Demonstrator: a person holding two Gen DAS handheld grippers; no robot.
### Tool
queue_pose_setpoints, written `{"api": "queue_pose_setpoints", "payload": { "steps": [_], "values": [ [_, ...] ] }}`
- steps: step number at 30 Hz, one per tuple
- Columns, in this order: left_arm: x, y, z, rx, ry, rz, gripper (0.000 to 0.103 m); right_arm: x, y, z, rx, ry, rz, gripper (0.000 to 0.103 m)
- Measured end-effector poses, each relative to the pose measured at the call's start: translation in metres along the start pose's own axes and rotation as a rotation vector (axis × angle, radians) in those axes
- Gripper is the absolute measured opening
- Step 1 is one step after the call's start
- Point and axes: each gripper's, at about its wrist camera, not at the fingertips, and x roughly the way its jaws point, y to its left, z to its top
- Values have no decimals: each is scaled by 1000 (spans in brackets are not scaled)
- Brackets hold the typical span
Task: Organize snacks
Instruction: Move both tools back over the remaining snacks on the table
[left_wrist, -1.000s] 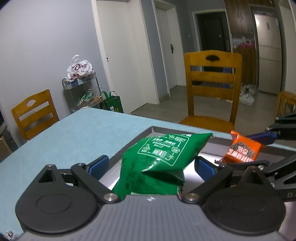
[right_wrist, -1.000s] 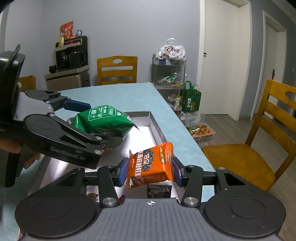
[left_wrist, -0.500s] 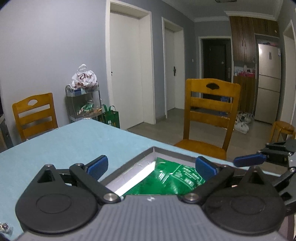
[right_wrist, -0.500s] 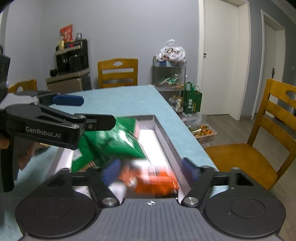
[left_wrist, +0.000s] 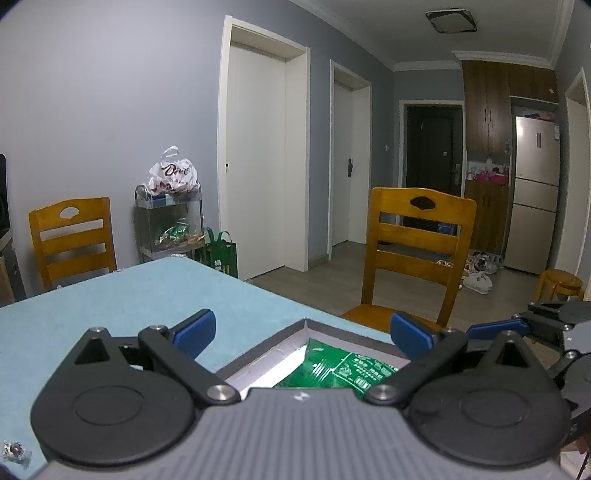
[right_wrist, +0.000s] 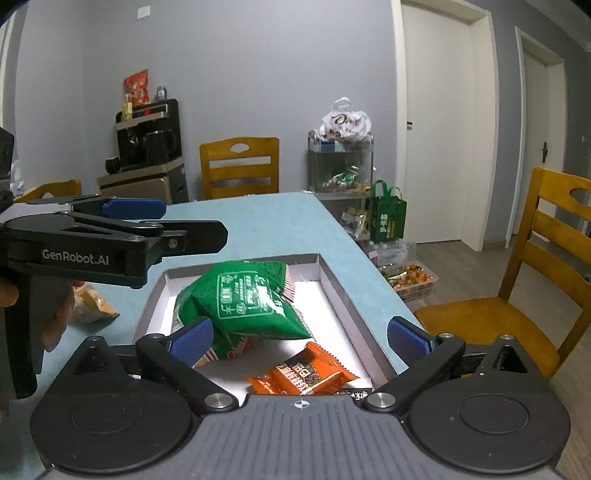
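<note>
Both snacks just dropped into box (right_wrist: 334, 291) on desk (right_wrist: 258, 221): green bag (right_wrist: 243, 299) and orange packet (right_wrist: 303, 373) released. Right tool (right_wrist: 299, 338) jaws just opened wide, empty; left tool (left_wrist: 301, 328) wide, lifted clear. Snack (right_wrist: 90, 308) outside box awaits.

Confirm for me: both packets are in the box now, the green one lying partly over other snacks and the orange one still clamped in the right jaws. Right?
Not quite. The orange packet is not clamped: the right wrist view shows it lying in the box below the right gripper, whose jaws have just been opening and stand wide apart, clear of it. The green packet does lie partly over other snacks.
</note>
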Motion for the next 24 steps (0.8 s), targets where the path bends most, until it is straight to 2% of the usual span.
{"api": "queue_pose_setpoints", "payload": {
  "steps": [24],
  "values": [
    [-70, 25, 6, -31, -76, -16, 102, -24, 30, 18, -13, -51, 34, 103]
  ]
}}
